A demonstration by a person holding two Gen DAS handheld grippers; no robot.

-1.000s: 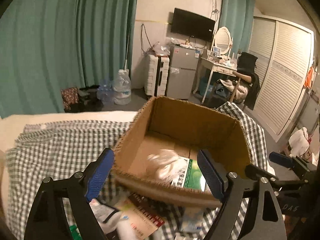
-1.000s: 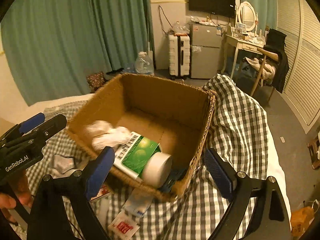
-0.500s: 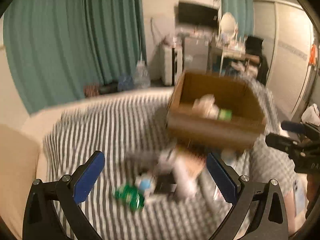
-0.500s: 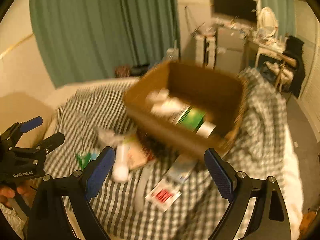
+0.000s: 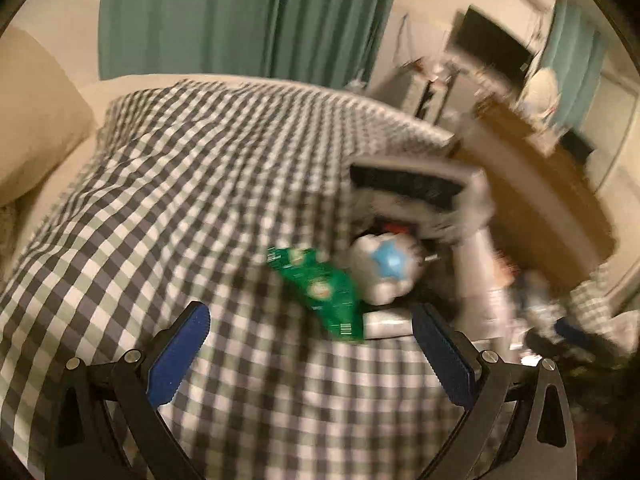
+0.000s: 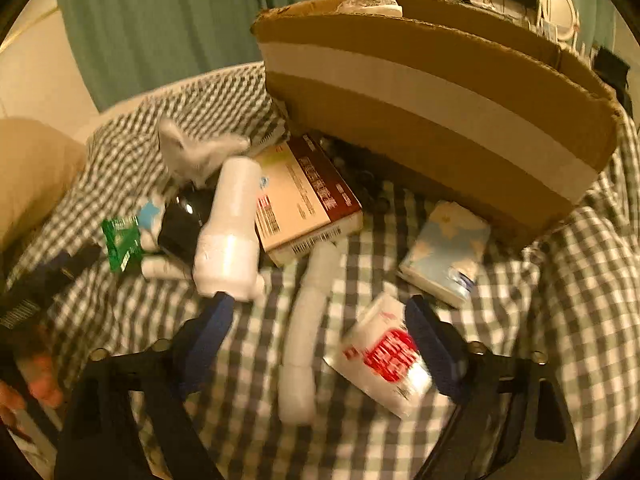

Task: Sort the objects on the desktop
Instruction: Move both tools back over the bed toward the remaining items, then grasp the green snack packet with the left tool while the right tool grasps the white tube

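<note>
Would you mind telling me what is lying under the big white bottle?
The big white bottle rests partly on a black object and the red-and-cream box; what else it covers is hidden.

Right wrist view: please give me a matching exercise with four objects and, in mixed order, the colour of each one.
Things:
1. cardboard box
2. snack packet
3. large bottle
4. sachet

Colours:
a. white with red print
b. brown with a pale band
c. green
d. plain white

Pairs: 1-b, 2-c, 3-d, 4-a
</note>
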